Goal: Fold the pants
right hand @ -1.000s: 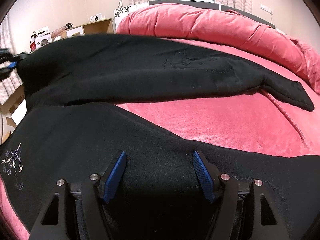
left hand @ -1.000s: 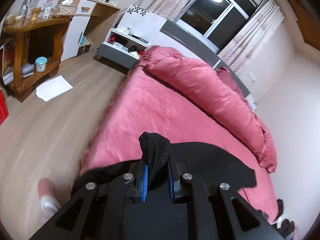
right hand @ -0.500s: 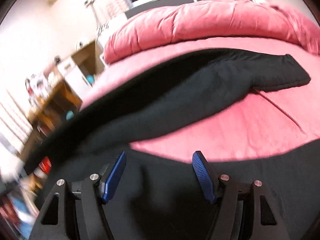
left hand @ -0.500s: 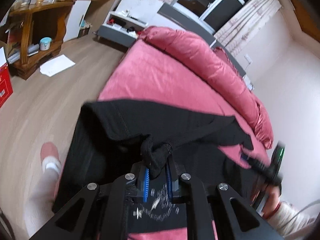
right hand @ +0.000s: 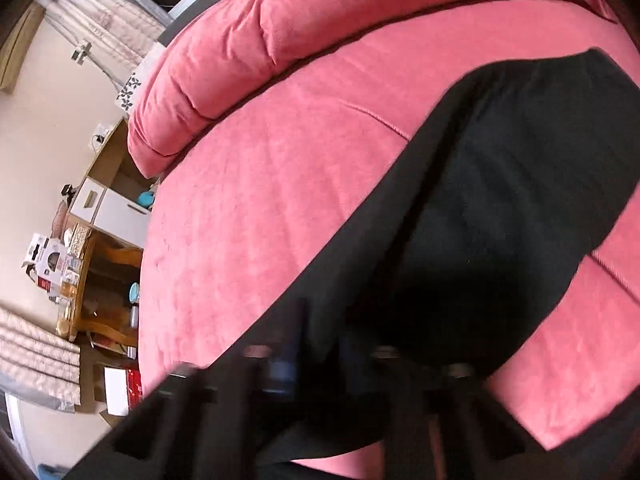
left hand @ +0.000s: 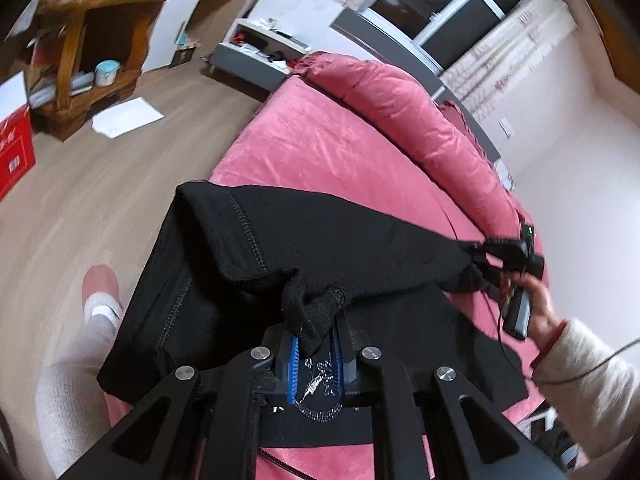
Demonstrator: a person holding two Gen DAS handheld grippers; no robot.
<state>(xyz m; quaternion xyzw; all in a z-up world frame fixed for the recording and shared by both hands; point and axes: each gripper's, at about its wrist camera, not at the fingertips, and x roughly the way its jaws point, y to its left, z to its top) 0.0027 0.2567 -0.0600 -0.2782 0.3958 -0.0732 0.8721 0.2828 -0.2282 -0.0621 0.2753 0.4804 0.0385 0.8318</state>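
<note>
Pants (left hand: 328, 240) are held half-folded above the bed (left hand: 320, 148), the fold not yet laid flat. Black cloth is pinched by the left gripper (left hand: 316, 344); the right gripper (left hand: 480, 258) appears clamped on it too.

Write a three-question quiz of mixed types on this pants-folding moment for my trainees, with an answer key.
1. True or false: the left gripper is shut on black fabric of the pants.
2. Multiple choice: what do the pants lie on? A) wooden floor B) pink bed C) wooden shelf
3. Short answer: in the left wrist view, what does the right gripper appear to grip?

Key:
1. True.
2. B.
3. The far end of the raised pants fold, stretched taut between both grippers. Its own view is too blurred to confirm.
</note>
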